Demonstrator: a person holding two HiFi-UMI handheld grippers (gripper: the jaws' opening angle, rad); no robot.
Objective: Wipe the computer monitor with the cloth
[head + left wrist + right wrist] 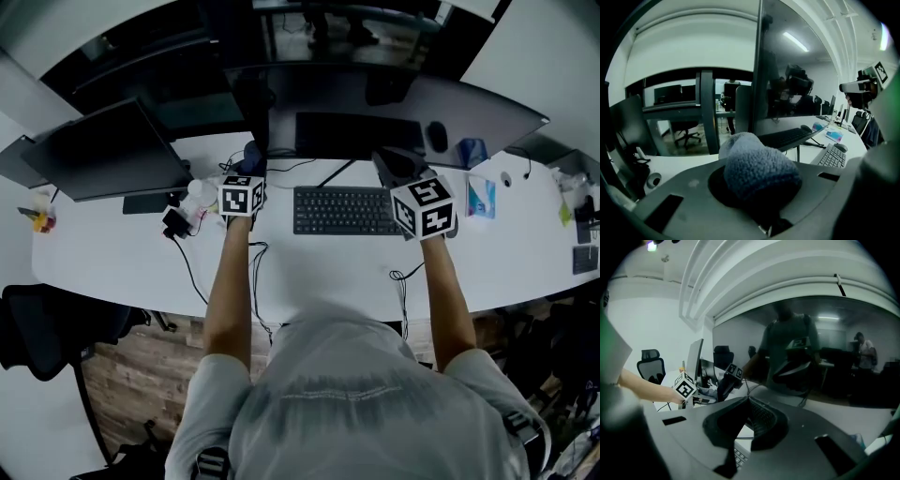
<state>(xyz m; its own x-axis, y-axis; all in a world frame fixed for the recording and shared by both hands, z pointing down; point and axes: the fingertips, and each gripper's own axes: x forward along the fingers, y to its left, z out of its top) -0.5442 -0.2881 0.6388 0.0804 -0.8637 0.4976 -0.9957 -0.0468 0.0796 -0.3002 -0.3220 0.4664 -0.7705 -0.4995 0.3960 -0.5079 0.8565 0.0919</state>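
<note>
Left gripper view shows the left tongs (765, 206) squeezed tight on a fluffy blue cloth (757, 171). The cloth is bunched up into a ball and sticks out in front of the tongs. It is near the left edge of the big dark monitor (797, 79), but I cannot tell if it touches.

The right tongs (748, 405) are pressed together with nothing in them. They point at the dark screen of the monitor, with a bit of the keyboard (342, 210) showing under them.

From the head view, both arms reach straight out over the white bench (525, 253). The left arm (228, 281) is bare, and its hand is just left of the keyboard. The right arm (448, 300) is bare too, and its hand is at the keyboard's right end.

The monitor is wide and curved and stands behind the keyboard. A second screen (108, 150) sits further left on the bench.
</note>
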